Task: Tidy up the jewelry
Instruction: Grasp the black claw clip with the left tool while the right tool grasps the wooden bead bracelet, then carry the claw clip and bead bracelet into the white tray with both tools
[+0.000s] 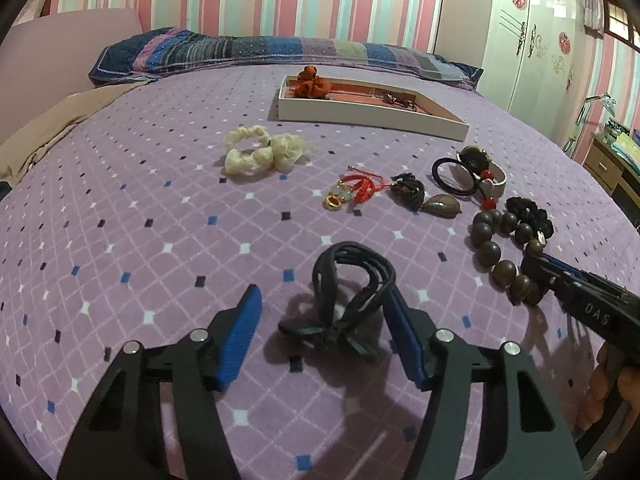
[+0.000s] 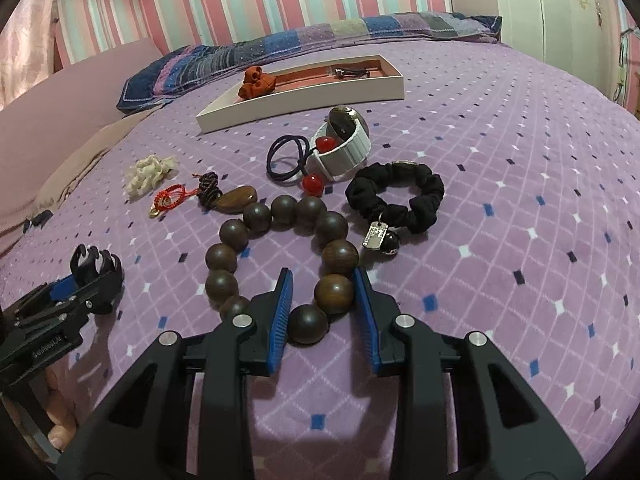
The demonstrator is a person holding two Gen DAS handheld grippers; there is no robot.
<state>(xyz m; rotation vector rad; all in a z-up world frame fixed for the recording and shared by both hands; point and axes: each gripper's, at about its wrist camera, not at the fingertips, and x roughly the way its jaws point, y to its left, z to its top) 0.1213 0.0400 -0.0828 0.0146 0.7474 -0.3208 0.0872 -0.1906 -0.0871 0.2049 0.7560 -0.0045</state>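
Purple bedspread point(image 1: 160, 240) with little diamonds covers the bed, and lots of bare cloth lies open on the near left side. Far back, close to the striped pillow point(image 1: 240, 50), sits a white tray point(image 1: 372, 114) holding an orange scrunchie point(image 1: 314, 82). The left gripper point(image 1: 322, 306) tips down at the bed with its blue fingers on both sides of a black hair tie point(image 1: 352, 276); the right finger touches it, the left finger stands apart, so it is not squeezed. The right gripper point(image 2: 322, 286) also tips down, and its fingers press on one bead of the brown bead bracelet point(image 2: 280, 240). Just beside the bracelet lie a black scrunchie point(image 2: 400, 192) and a white watch point(image 2: 344, 144). A cream scrunchie point(image 1: 260, 152) lies alone, well apart.
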